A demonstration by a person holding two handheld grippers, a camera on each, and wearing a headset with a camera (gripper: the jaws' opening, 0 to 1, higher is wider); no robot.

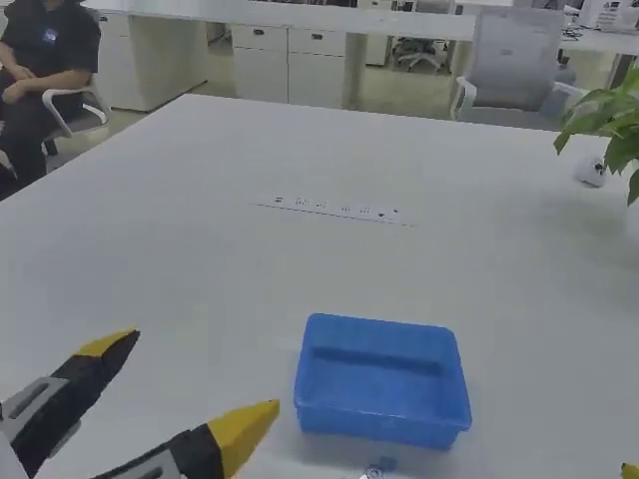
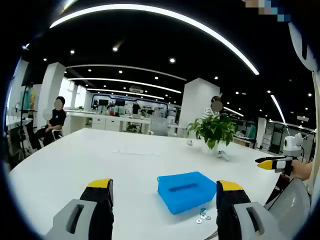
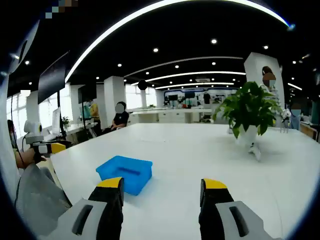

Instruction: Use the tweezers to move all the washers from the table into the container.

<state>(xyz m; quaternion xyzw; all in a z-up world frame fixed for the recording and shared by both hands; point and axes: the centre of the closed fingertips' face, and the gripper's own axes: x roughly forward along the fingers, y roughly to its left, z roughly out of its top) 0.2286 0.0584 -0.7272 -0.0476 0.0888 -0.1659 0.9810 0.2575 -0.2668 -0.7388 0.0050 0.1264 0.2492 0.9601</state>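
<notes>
Left gripper: the left gripper (image 1: 178,385) sits at 7 o'clock in the head view, closest to the person, with its yellow tips pointing toward 2 o'clock.
Left jaws: spread wide with nothing between them. In the left gripper view the tips stand at 7 and 5 o'clock, with open table between.
Right gripper: the right gripper (image 3: 162,183) is held above the table. It also shows small at 3 o'clock in the left gripper view, held in a hand.
Right jaws: parted and empty, with bare tabletop in the gap.
Washers: the washers (image 2: 202,216) are a small cluster of metal rings lying on the table at 5 o'clock from the blue box, just beside its near wall. They are too small to count.
Container: the container (image 1: 379,421) is a blue rectangular tray standing flat on the table at 6 o'clock in the head view, at 2 o'clock from the left gripper. In the right gripper view it lies at 10 o'clock, just past the left jaw tip.
Table: the table (image 1: 200,249) is a wide, pale grey top.
Strip: a thin strip (image 1: 339,210) of marks crosses the table at 12 o'clock from the container, well apart from it.
Plant: a leafy green plant (image 1: 609,120) stands at 2 o'clock on the table's far side.
Seated person: a seated person (image 1: 40,60) in dark clothes is at 10 o'clock, beyond the table edge.
Background: a grey chair (image 1: 509,60) at 1 o'clock and white desks (image 1: 290,50) at 12 o'clock.
</notes>
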